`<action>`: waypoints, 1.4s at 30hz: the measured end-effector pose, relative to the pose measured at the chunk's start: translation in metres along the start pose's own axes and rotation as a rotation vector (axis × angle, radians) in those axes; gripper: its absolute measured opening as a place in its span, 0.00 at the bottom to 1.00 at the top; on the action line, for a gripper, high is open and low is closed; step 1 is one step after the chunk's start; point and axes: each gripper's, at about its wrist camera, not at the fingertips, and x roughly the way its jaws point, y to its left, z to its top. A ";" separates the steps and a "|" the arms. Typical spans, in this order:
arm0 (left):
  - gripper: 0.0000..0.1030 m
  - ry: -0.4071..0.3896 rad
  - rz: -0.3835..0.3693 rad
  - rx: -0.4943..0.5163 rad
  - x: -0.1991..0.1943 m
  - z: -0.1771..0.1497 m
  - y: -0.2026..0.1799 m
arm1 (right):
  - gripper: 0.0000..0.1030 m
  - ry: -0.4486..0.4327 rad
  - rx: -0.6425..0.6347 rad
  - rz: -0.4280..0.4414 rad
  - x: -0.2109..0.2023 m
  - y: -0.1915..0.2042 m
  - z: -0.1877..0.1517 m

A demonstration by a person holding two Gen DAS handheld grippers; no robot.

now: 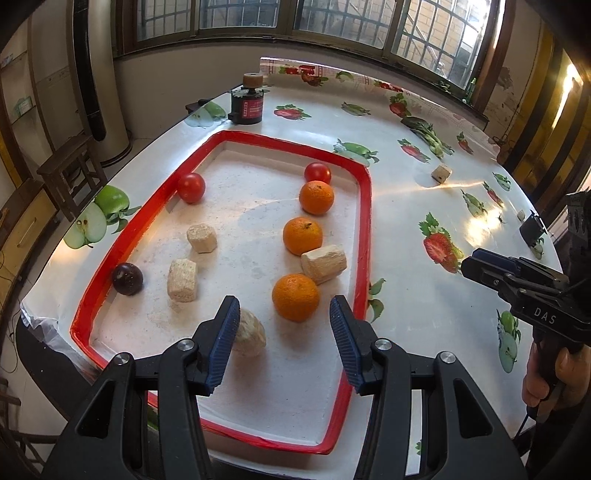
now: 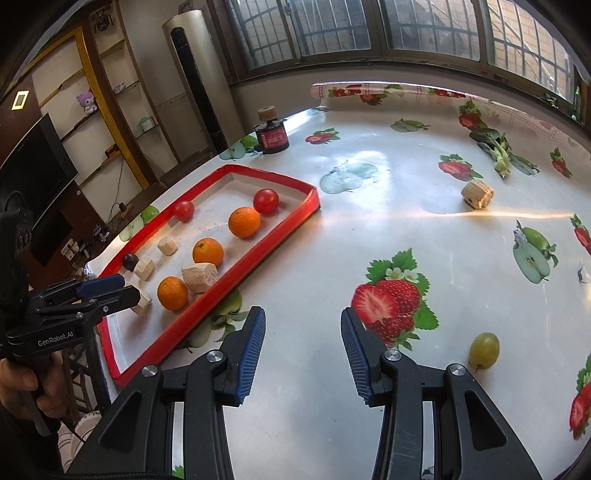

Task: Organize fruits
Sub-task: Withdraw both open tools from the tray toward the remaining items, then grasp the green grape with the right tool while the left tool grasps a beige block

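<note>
The left gripper [image 1: 282, 325] is held spread and empty over the red-rimmed tray [image 1: 364, 236]; the right gripper [image 2: 303, 343] is parted too, over bare fruit-print tablecloth [image 2: 388, 229]. A green grape [image 2: 484, 350] is seen just beside it. Three oranges [image 1: 295, 297] are lined up in the tray, tomatoes [image 1: 317, 171] behind. Barred windows [image 1: 236, 14] are glimpsed beyond.

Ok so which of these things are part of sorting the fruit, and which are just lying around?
Part of the job:
red-rimmed tray
three oranges
two tomatoes
dark plum-like fruit
green grape, loose on the table

Just lying about:
pale porous blocks, in the tray and one on the table
black-and-red device
leafy vegetable
</note>
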 end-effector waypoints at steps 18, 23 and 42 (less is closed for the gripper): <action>0.47 0.011 -0.100 0.152 0.013 0.016 -0.083 | 0.43 -0.018 0.147 -0.121 -0.037 -0.085 -0.031; 0.47 0.020 -0.122 0.184 0.019 0.020 -0.103 | 0.43 -0.020 0.173 -0.137 -0.040 -0.099 -0.035; 0.53 0.039 -0.211 0.266 0.101 0.108 -0.198 | 0.25 -0.010 0.145 -0.191 -0.015 -0.116 -0.024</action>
